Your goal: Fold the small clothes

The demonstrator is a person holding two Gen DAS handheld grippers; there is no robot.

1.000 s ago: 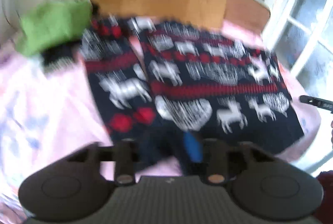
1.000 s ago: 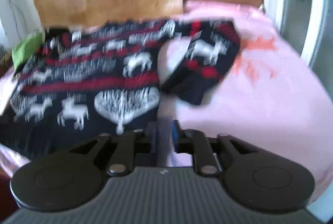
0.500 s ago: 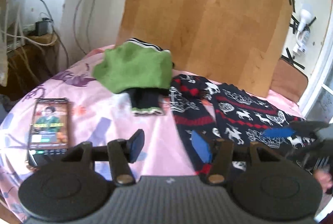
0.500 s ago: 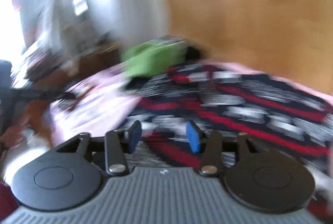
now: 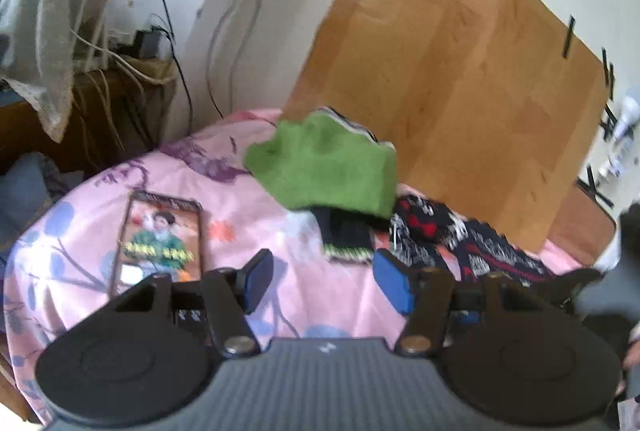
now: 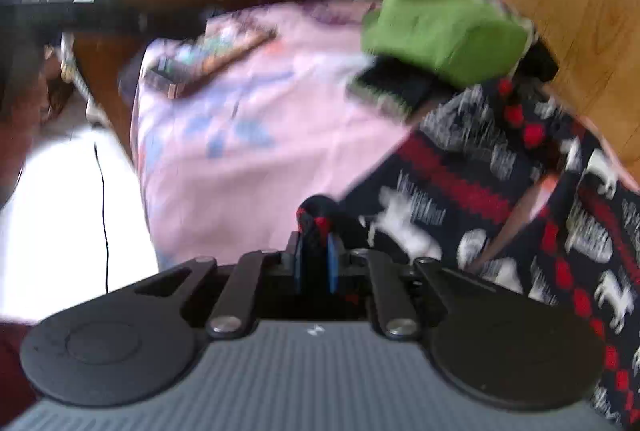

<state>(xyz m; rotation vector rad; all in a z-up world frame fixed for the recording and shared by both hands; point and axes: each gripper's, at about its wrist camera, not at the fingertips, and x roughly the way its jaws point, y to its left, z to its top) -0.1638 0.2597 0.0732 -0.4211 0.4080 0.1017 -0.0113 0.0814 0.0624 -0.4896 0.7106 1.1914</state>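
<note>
On the pink floral cloth (image 5: pixel 256 215) covering the surface, a dark knitted sweater (image 6: pixel 500 191) patterned with red bands, white reindeer and hearts lay spread toward the right side, its near left edge gathered up. The right gripper (image 6: pixel 316 259) was closing on that edge: a bunched fold of dark and red knit stood pinched between its blue pads (image 6: pixel 333 263), which pressed on it from both sides. In the left wrist view the same sweater (image 5: pixel 472 239) showed only partly, at the right beyond the gripper. The left gripper (image 5: pixel 324 283) hung above the cloth with its jaws opening, fairly wide apart, and nothing between its blue pads (image 5: pixel 390 285). At the far side, just beside the sweater's far left corner, a folded green garment (image 5: pixel 328 167) sat on top of a dark piece with a green-striped cuff (image 5: pixel 346 237). To the left, well apart from the clothes, a phone (image 5: pixel 158 239) lay flat with its screen lit. A wooden board (image 5: pixel 460 71) leaned against the wall behind. Much of the right wrist view was blurred.
</note>
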